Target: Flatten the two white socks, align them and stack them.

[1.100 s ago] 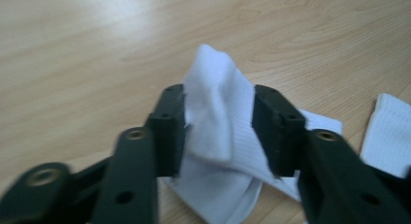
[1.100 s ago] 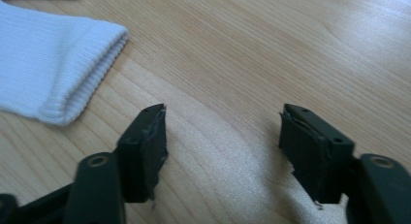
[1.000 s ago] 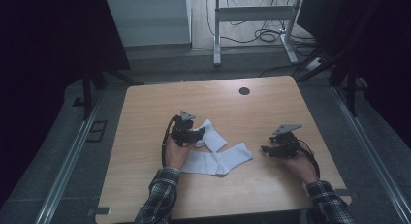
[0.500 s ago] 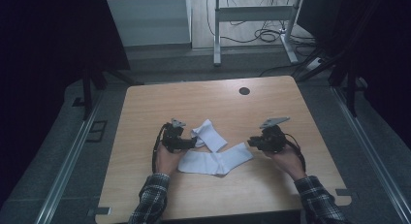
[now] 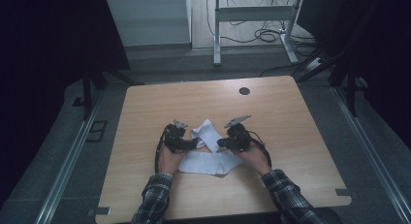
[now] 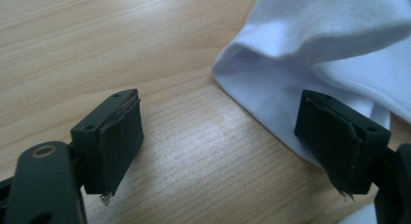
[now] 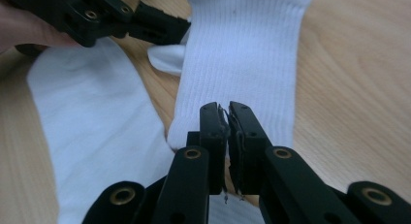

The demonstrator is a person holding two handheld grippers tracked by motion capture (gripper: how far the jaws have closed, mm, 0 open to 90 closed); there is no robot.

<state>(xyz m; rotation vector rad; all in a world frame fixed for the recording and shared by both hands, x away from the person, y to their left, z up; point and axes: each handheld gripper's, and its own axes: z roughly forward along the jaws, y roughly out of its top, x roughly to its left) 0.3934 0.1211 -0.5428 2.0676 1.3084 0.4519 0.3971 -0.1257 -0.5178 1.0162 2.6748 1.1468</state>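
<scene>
Two white socks lie on the wooden table (image 5: 291, 117). The ribbed sock (image 5: 206, 133) (image 7: 242, 49) lies slanted above the flat sock (image 5: 208, 162) (image 7: 97, 117). My left gripper (image 5: 194, 144) (image 6: 232, 156) stands open low over the table; its jaws have just been opening. The ribbed sock's folded end (image 6: 315, 54) reaches in by one pad without being pressed. My right gripper (image 5: 219, 143) (image 7: 228, 110) is shut over the ribbed sock's near edge; its jaws have just been closing, and I see nothing between the pads. The left gripper (image 7: 145, 20) faces it across the sock.
A dark round hole (image 5: 244, 90) sits near the table's far edge. Behind the table stand a metal desk frame (image 5: 217, 35) and loose cables (image 5: 266, 35) on the floor. Bare wood lies to the left, right and far side of the socks.
The right hand has swung left from the table's right side up to the ribbed sock, its jaws now shut. The left hand has sunk a little and its jaws have spread.
</scene>
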